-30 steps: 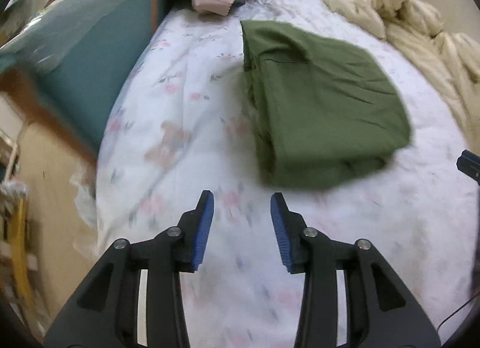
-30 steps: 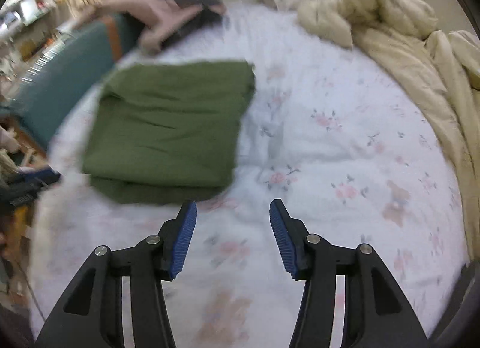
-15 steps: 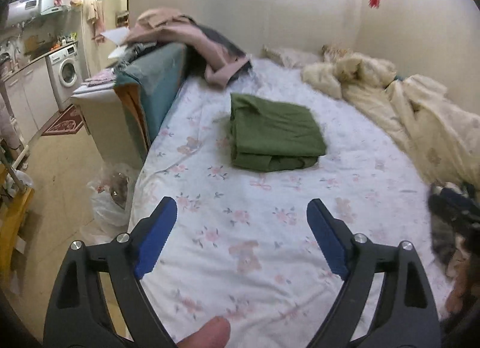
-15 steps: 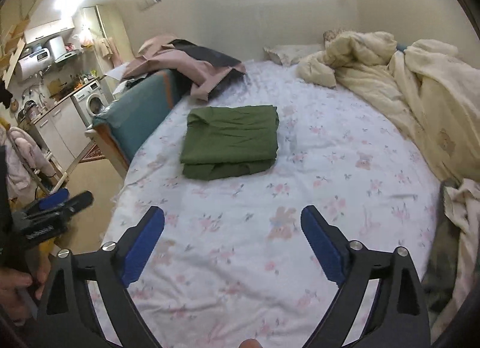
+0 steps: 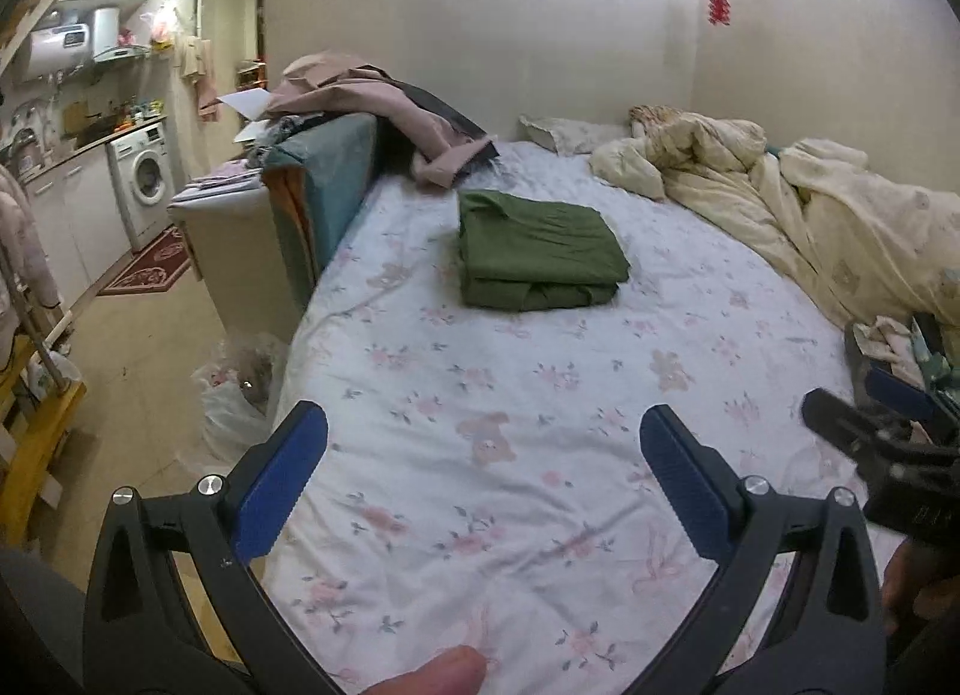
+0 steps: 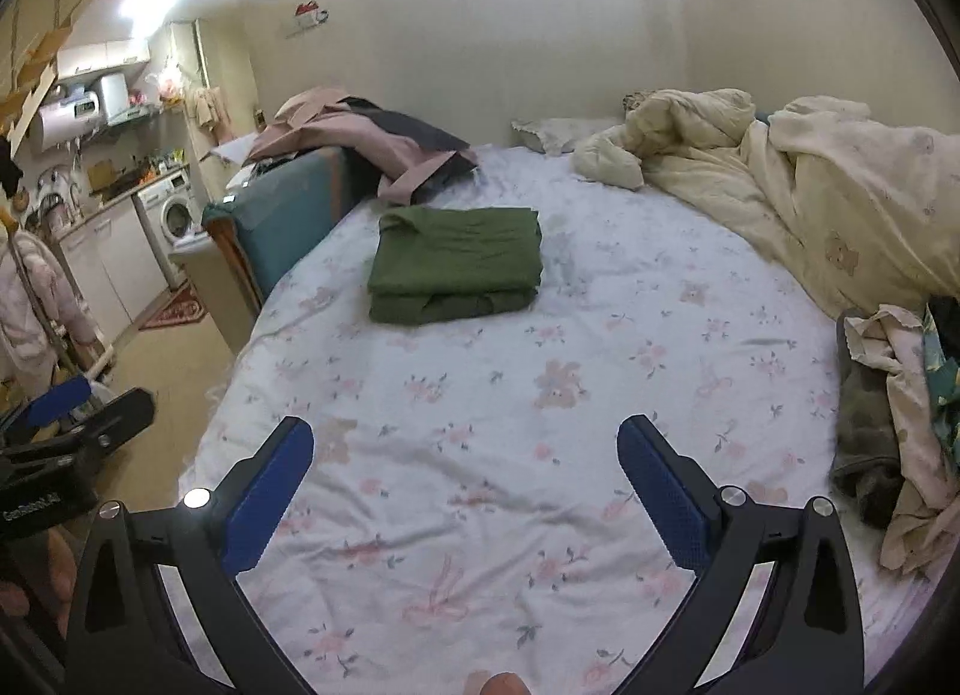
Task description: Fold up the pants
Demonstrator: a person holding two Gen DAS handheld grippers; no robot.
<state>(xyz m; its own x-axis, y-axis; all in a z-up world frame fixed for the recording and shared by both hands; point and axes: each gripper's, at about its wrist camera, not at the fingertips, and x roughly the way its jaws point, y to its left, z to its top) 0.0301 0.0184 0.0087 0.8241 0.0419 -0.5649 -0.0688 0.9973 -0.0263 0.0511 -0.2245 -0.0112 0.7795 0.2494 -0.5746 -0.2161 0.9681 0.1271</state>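
The green pants (image 5: 537, 251) lie folded into a flat rectangle on the floral bed sheet (image 5: 480, 425), far from both grippers; they also show in the right wrist view (image 6: 456, 266). My left gripper (image 5: 483, 443) is wide open and empty, held well back over the near end of the bed. My right gripper (image 6: 465, 446) is wide open and empty too, at about the same distance. The right gripper shows at the right edge of the left wrist view (image 5: 888, 425), and the left gripper at the left edge of the right wrist view (image 6: 66, 425).
A cream duvet (image 5: 810, 203) is bunched along the right side of the bed. Pink clothes (image 5: 384, 101) drape over a teal cabinet (image 5: 324, 185) at the left. More crumpled clothes (image 6: 894, 395) lie at the right edge. The floor and kitchen units (image 5: 90, 203) are left.
Both grippers pulled far back from the folded pants and opened wide. The pants stayed folded in place on the bed.
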